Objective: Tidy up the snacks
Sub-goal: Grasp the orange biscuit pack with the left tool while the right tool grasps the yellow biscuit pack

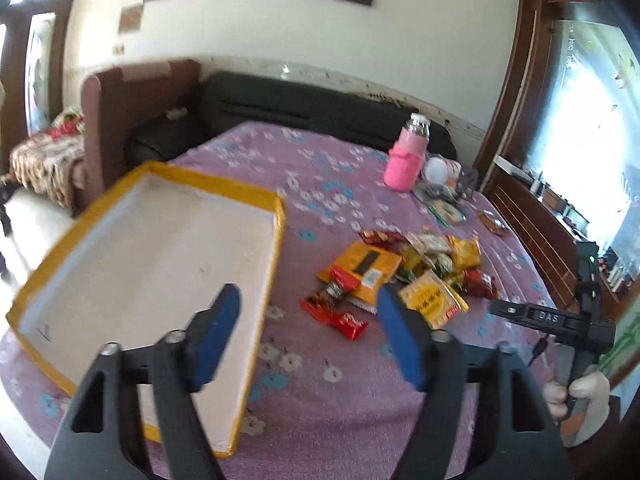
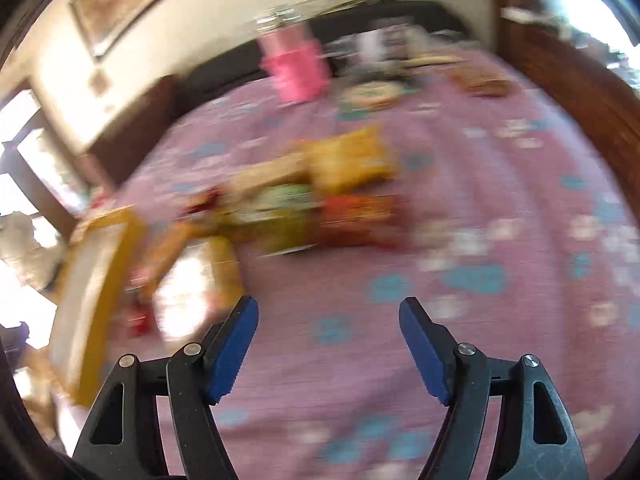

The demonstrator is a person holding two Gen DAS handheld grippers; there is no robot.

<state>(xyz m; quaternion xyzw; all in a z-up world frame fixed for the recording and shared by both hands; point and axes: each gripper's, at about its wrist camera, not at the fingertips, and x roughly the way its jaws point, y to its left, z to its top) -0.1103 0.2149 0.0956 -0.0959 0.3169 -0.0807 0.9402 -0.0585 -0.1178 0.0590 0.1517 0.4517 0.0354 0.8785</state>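
Note:
A shallow box with a yellow rim [image 1: 224, 190] and a white floor lies at the left of the purple flowered tablecloth [image 1: 332, 408]. A pile of snack packets [image 1: 424, 264], red, yellow and green, sits right of it, with an orange flat pack [image 1: 360, 266] and a red wrapper [image 1: 340, 318] nearest. My left gripper [image 1: 310, 296] hovers open and empty over the box's right edge. The right gripper [image 2: 328, 308] is open and empty above bare cloth, short of the blurred snack pile [image 2: 304, 204]; the box [image 2: 92, 280] lies to its left. The right tool's body [image 1: 560, 320] shows at the left view's right edge.
A pink-sleeved bottle [image 1: 406, 156] stands at the far side of the table beside small packets and clutter [image 1: 444, 196]. A black sofa [image 1: 304, 108] lies behind the table, and a wooden cabinet [image 1: 532, 220] on the right. A gloved hand [image 1: 576, 396] holds the right tool.

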